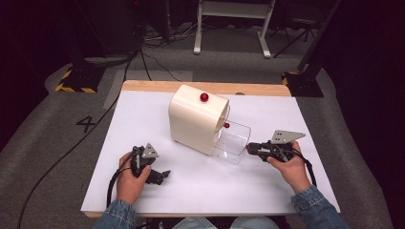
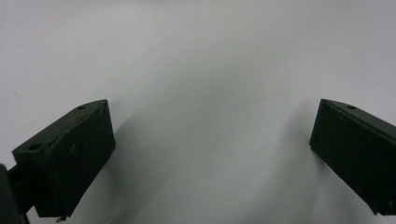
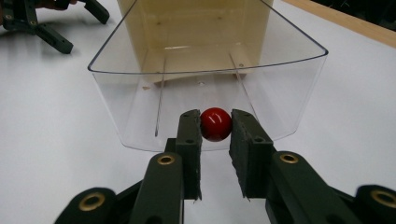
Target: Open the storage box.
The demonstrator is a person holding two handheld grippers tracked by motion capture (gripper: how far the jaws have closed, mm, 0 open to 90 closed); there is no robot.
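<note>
On the white table (image 1: 157, 114), the right gripper (image 3: 215, 125) clamps the red knob (image 3: 215, 124) of the clear drawer (image 3: 140, 88) before the cream box (image 1: 196, 117), while the left gripper (image 1: 160, 175) rests near, jaws spread.

Your table (image 1: 143, 119) is brightly lit from above, while the room around it falls away into near black.

From the high view you get a soft, slightly grainy picture, with only faint shadows under the cream box (image 1: 196, 119). In the left gripper view, your pads (image 2: 65, 158) throw soft grey shadows on the white surface, which dims toward the edges. In the right gripper view, the red knob (image 3: 215, 124) carries a small glare spot, the clear drawer (image 3: 140, 102) glints along its rim, and the nearest gripper parts are blurred.
</note>
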